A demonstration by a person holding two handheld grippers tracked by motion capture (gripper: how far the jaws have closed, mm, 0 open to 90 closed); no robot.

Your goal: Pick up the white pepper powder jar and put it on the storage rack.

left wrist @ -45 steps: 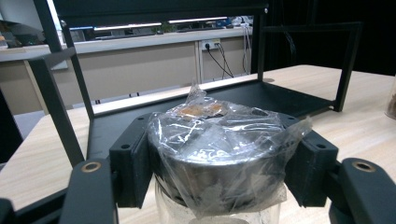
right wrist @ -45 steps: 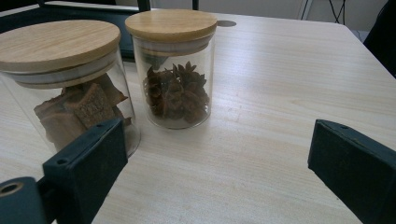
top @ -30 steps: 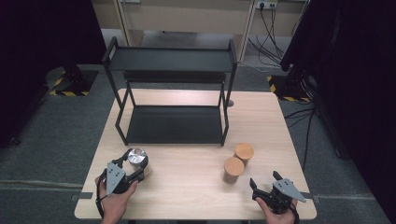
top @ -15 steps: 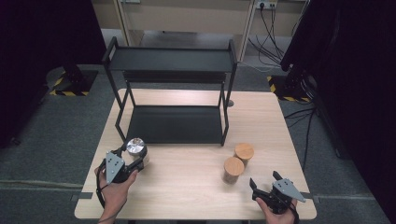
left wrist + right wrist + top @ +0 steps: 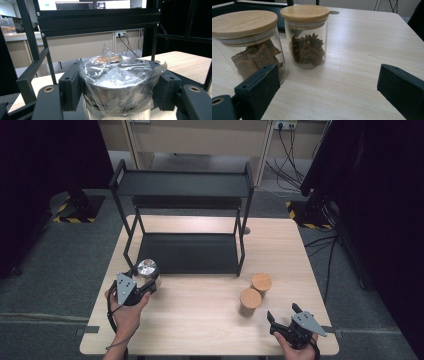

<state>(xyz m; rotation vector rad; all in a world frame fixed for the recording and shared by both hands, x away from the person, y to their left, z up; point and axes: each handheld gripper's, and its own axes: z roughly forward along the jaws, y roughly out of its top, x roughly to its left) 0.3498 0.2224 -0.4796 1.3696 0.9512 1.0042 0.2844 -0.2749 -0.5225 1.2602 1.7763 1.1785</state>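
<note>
Left gripper (image 5: pixel 117 100) clamps the film-wrapped jar (image 5: pixel 117 82), slippery, best held below the wrap; right gripper (image 5: pixel 329 92) open, empty.

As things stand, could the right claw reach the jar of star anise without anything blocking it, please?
Probably yes: the right claw is open and bare table lies ahead of it. The star anise jar stands beyond, but the other jar sits nearer, so approach from its right.

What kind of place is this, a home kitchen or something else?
Probably a lab or recording studio rather than a kitchen: black curtains hang on both sides, the wooden table stands on grey carpet, and cables run to wall sockets behind the black shelf rack.
</note>
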